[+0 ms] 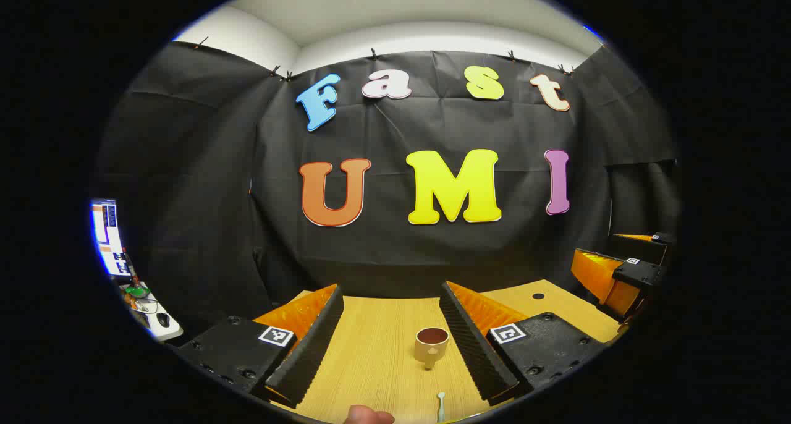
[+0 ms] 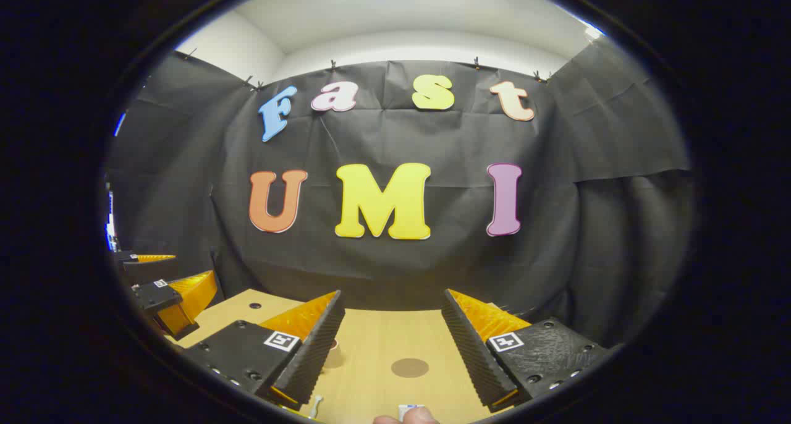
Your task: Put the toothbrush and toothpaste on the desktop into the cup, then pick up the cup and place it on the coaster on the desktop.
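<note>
I hold my left gripper [image 1: 392,343] above the wooden desktop [image 1: 377,362] with its two fingers spread wide apart, and nothing is between them. In the left gripper view the cup [image 1: 431,345] stands upright on the desktop between the fingers, nearer to the one on the right of the view, and not touching either. Just in front of the cup, at the bottom edge, I see the head of the toothbrush [image 1: 440,404] lying on the wood.

My right gripper [image 2: 392,347] is also released, its fingers wide apart and empty. In the right gripper view the round dark coaster [image 2: 410,367] lies flat on the desktop between these fingers. A small white and blue thing at the bottom edge may be the toothpaste [image 2: 409,408], but I cannot tell surely.

My right gripper is seen in the left gripper view at the far right edge.
</note>
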The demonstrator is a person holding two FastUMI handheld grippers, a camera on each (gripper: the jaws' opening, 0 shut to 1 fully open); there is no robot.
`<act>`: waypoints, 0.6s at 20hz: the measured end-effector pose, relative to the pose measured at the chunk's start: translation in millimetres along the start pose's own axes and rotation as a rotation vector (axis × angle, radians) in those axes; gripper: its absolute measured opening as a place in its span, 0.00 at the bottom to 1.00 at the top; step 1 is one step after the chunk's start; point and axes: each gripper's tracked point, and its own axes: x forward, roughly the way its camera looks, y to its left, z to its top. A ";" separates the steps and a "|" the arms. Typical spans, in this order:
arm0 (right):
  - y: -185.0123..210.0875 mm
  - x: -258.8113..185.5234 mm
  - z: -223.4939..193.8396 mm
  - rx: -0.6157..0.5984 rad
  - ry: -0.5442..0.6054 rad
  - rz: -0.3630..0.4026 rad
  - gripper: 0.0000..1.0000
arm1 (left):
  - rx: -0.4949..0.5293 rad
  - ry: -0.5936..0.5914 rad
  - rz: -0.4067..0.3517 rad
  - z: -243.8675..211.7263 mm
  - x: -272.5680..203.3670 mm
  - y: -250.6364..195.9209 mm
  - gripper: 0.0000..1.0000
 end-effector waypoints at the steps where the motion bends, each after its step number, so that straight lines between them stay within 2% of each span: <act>1: 2.0 1.3 -0.2 0.003 0.002 0.005 0.95 | 0.001 0.002 0.004 -0.2 1.3 1.2 0.99; 6: 3.3 7.4 -2.4 0.018 0.014 0.017 0.98 | 0.008 0.010 0.024 -1.2 6.8 3.9 0.99; 8: 1.3 12.0 -4.7 0.024 0.022 0.018 0.95 | 0.001 0.016 0.028 -3.5 9.0 4.3 0.99; 12: -4.1 16.3 -12.2 0.028 0.042 0.010 0.95 | 0.000 0.035 0.031 -8.1 13.2 1.1 0.99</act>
